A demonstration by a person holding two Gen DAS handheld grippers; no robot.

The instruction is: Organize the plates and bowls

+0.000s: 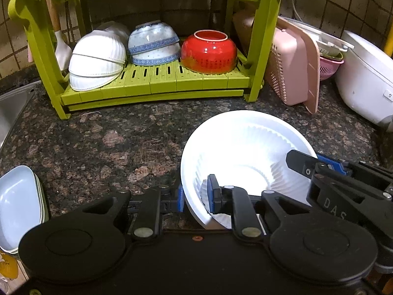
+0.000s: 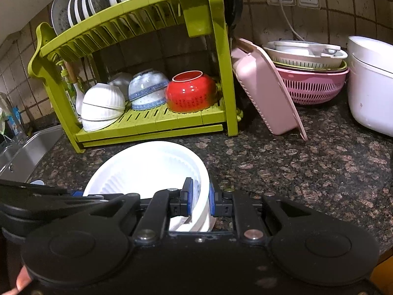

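Observation:
A white ribbed bowl (image 1: 245, 142) (image 2: 147, 164) is held tilted over the granite counter in front of the green dish rack (image 1: 152, 83) (image 2: 147, 127). My left gripper (image 1: 196, 196) is shut on the bowl's left rim, one blue pad inside and one outside. My right gripper (image 2: 200, 200) is shut on the opposite rim and shows in the left wrist view as a black finger (image 1: 302, 164). The rack's lower shelf holds upturned white ribbed bowls (image 1: 98, 59), blue-patterned bowls (image 1: 153, 44) and a red bowl (image 1: 208, 51). Plates (image 2: 93, 0) stand in its upper tier.
A stack of pale blue square plates (image 1: 17, 206) lies at the near left, beside the steel sink (image 2: 29, 152). A pink basket (image 2: 265, 91) leans on the rack's right side. Further right are a pink colander (image 2: 312, 86) and a white rice cooker (image 2: 371, 86).

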